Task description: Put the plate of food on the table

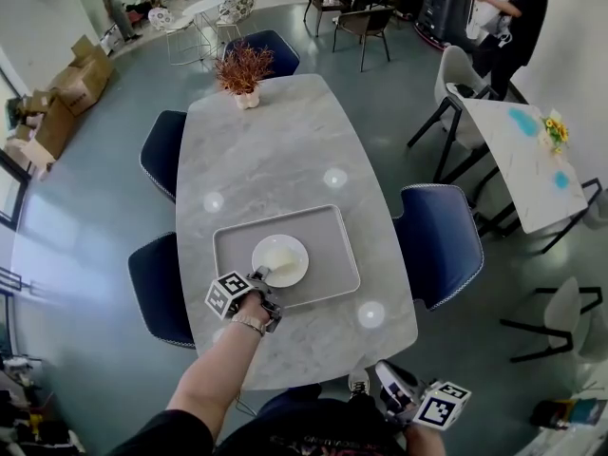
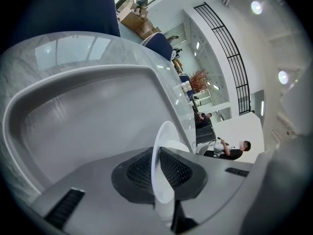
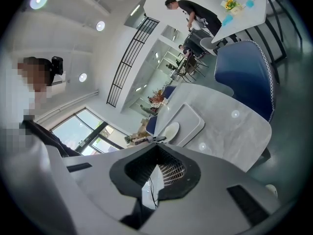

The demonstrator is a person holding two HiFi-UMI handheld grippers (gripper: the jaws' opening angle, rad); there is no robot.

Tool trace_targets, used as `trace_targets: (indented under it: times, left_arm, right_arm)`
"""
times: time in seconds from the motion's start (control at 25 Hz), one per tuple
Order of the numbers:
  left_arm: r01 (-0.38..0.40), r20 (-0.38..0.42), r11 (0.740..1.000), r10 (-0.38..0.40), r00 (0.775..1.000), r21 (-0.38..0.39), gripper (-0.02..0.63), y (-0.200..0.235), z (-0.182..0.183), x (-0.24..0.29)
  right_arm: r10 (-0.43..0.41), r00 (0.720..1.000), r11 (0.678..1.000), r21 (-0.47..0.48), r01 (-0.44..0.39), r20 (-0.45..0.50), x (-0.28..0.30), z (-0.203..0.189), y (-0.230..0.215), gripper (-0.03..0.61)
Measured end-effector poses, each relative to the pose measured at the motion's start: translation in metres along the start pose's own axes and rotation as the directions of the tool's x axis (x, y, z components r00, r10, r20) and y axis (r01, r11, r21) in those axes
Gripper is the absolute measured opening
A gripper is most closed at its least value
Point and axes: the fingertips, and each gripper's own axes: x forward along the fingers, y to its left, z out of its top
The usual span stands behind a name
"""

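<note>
A white plate (image 1: 282, 257) with a pale portion of food sits on a grey tray (image 1: 233, 240) near the front of the marble table (image 1: 275, 150). My left gripper (image 1: 261, 278) is shut on the plate's near-left rim. In the left gripper view the plate (image 2: 161, 165) runs edge-on between the jaws of that gripper (image 2: 159, 180), above the tray (image 2: 73, 111). My right gripper (image 1: 382, 376) hangs low off the table's front edge, close to my body. Its jaws (image 3: 156, 147) look shut with nothing held, and it faces the tray (image 3: 190, 119) and the plate (image 3: 171, 130) from afar.
A potted dried plant (image 1: 244, 69) stands at the table's far end. Blue chairs (image 1: 442, 240) (image 1: 161, 288) (image 1: 163, 150) flank the table. A second white table (image 1: 522, 160) with flowers is at the right, a person (image 1: 518, 17) behind it. Cardboard boxes (image 1: 71, 88) lie at the left.
</note>
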Motion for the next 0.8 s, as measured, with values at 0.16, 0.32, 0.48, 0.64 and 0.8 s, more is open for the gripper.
trace_targets:
  times: [0.16, 0.32, 0.48, 0.64, 0.8]
  left_arm:
    - [-0.027, -0.003, 0.999, 0.027, 1.0, 0.032, 0.028, 0.001, -0.001, -0.001]
    - [-0.058, -0.012, 0.996, 0.058, 0.998, 0.07, 0.046, 0.002, -0.001, -0.004]
    - [-0.074, -0.016, 0.992, 0.076, 0.997, 0.103, 0.109, 0.001, 0.0, -0.005]
    - [-0.095, -0.002, 0.985, 0.096, 0.995, 0.143, 0.112, 0.002, 0.0, -0.013]
    - [-0.123, 0.038, 0.978, 0.118, 0.992, 0.168, 0.127, 0.012, 0.001, -0.031]
  right_arm:
    - [0.002, 1.0, 1.0, -0.003, -0.002, 0.003, -0.003, 0.0, 0.0, 0.011]
    - [0.006, 1.0, 1.0, 0.001, -0.006, 0.014, -0.004, 0.001, 0.0, 0.011]
    - [0.018, 1.0, 1.0, 0.005, -0.018, 0.019, -0.004, 0.004, -0.001, 0.011]
    - [0.034, 0.999, 0.999, 0.002, -0.034, 0.017, -0.005, 0.007, 0.0, 0.011]
    - [0.056, 0.998, 0.998, 0.005, -0.057, 0.014, -0.008, 0.009, 0.0, 0.011]
